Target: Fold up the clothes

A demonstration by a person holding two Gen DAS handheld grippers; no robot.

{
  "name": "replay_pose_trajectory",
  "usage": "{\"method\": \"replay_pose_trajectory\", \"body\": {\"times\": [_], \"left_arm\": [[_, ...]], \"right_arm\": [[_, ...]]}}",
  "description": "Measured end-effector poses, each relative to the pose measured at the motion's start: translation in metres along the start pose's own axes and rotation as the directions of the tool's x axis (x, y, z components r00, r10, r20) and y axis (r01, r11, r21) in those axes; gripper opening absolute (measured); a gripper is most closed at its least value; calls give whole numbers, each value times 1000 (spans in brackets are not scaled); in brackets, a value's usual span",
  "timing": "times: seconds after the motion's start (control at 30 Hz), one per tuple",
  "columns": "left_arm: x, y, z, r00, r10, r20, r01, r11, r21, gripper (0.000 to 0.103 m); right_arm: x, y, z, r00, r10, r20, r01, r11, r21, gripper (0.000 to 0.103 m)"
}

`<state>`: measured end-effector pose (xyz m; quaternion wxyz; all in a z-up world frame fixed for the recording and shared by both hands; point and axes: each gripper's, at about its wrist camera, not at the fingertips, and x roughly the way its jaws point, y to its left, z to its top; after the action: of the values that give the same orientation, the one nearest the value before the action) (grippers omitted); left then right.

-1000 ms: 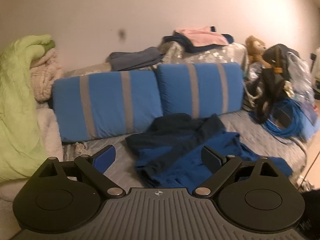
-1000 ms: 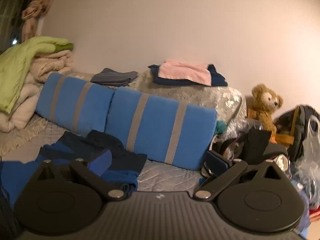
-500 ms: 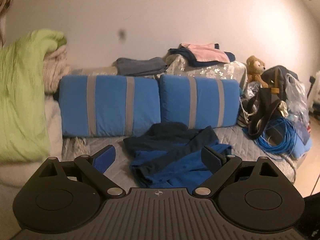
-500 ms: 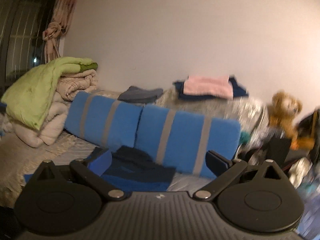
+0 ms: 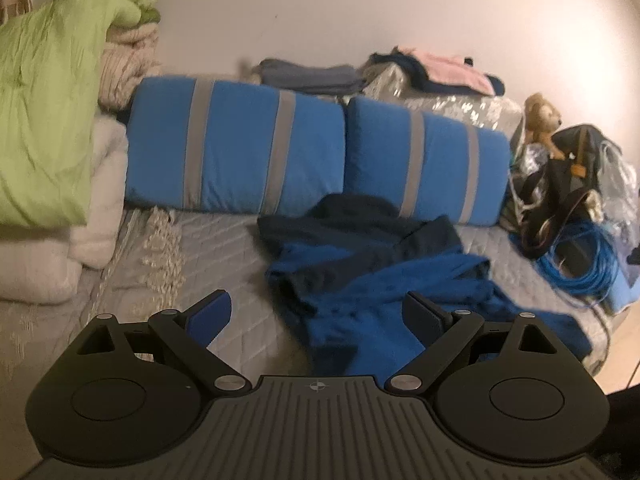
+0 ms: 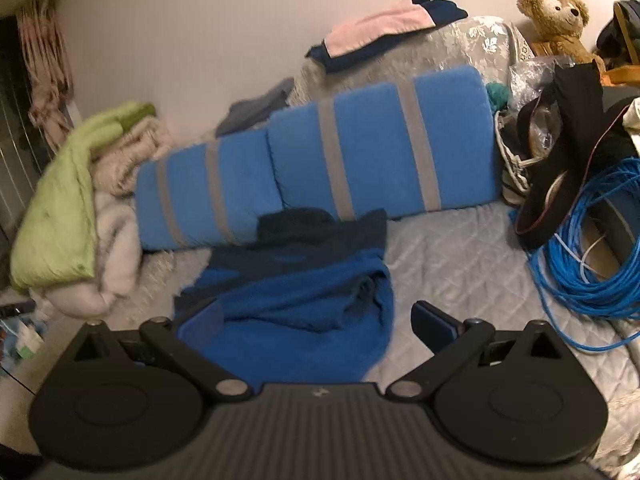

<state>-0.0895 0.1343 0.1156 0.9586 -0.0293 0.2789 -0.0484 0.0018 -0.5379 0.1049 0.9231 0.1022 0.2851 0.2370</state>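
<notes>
A crumpled blue and navy garment (image 5: 372, 276) (image 6: 296, 292) lies on the grey quilted bed cover (image 5: 224, 256) (image 6: 460, 264), in front of two blue cushions. My left gripper (image 5: 318, 314) is open, held above the bed's near edge, with the garment showing between its fingers. My right gripper (image 6: 316, 322) is also open, hovering close over the garment's near side, its left finger (image 6: 200, 322) overlapping the blue cloth in the view. Neither gripper holds anything.
Two blue cushions with grey stripes (image 5: 304, 156) (image 6: 320, 160) lean at the back. Folded clothes (image 5: 444, 72) (image 6: 380, 28) lie on top behind them. A green blanket pile (image 5: 48, 128) stands left. A coiled blue cable (image 6: 592, 248), bags and a teddy bear (image 6: 556, 20) crowd the right.
Both grippers have come closer to the bed and tilted down. The right wrist view swung from the wall toward the garment, which now fills the space between its fingers.
</notes>
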Motion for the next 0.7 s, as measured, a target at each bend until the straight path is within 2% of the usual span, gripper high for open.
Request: {"method": "replay_pose_trajectory", "body": {"times": [0.17, 0.3, 0.4, 0.53, 0.7], "left_arm": [[8, 3, -31, 1000, -7, -15, 7, 1000, 5, 94], [12, 9, -57, 1000, -18, -8, 18, 999, -38, 94], [14, 10, -71, 1000, -3, 6, 4, 998, -59, 94], [16, 4, -84, 1000, 26, 14, -26, 1000, -18, 94], [22, -3, -97, 1000, 23, 16, -23, 999, 30, 94]], "right_arm": [[10, 1, -19, 999, 4, -42, -7, 998, -59, 103], [14, -7, -37, 999, 14, -29, -14, 1000, -7, 103], [17, -11, -47, 999, -36, -15, 36, 999, 28, 103], [21, -13, -57, 997, -78, -15, 79, 996, 33, 103], [25, -11, -69, 995, -103, -14, 103, 995, 13, 103]]}}
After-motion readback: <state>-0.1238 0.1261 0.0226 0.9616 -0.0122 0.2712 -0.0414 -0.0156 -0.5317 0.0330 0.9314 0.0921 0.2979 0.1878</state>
